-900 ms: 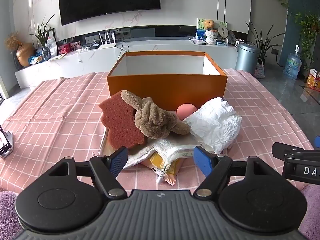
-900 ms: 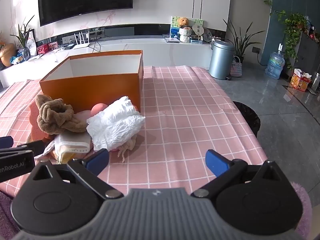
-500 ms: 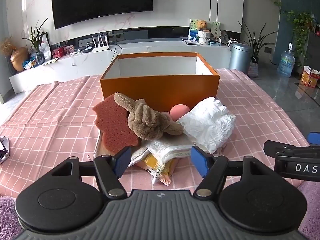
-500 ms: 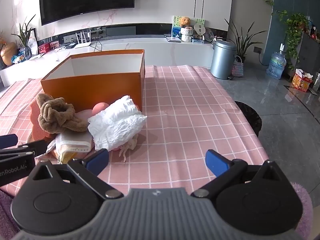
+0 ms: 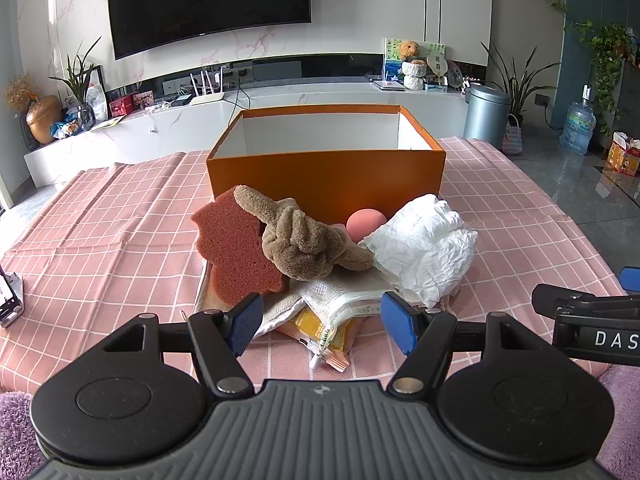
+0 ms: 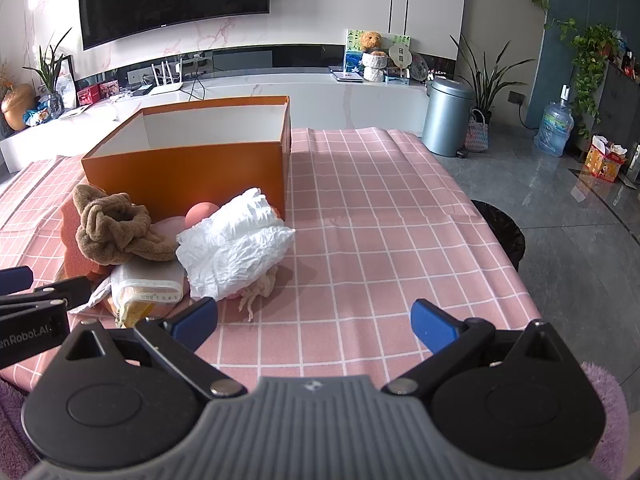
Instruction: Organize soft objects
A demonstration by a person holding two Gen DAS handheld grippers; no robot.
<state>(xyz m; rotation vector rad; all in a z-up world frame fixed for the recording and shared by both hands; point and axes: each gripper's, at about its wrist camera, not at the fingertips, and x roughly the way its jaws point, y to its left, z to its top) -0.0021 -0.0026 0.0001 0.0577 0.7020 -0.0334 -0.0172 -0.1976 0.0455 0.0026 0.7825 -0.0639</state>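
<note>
A pile of soft objects lies in front of an open orange box, also in the right wrist view. The pile holds a red-brown sponge, a knotted brown plush cloth, a pink ball, a crumpled white diaper and a white packaged cloth over a yellow packet. My left gripper is open and empty just before the pile. My right gripper is open and empty over the tablecloth, right of the pile.
The table wears a pink checked cloth. A black bin stands by the table's right edge. A metal bin and a white TV counter stand behind. A small metal object lies at the far left.
My left gripper has shifted left and slightly nearer, so the pile and box sit more centred in its view. The right gripper has barely moved. Both stay open.
</note>
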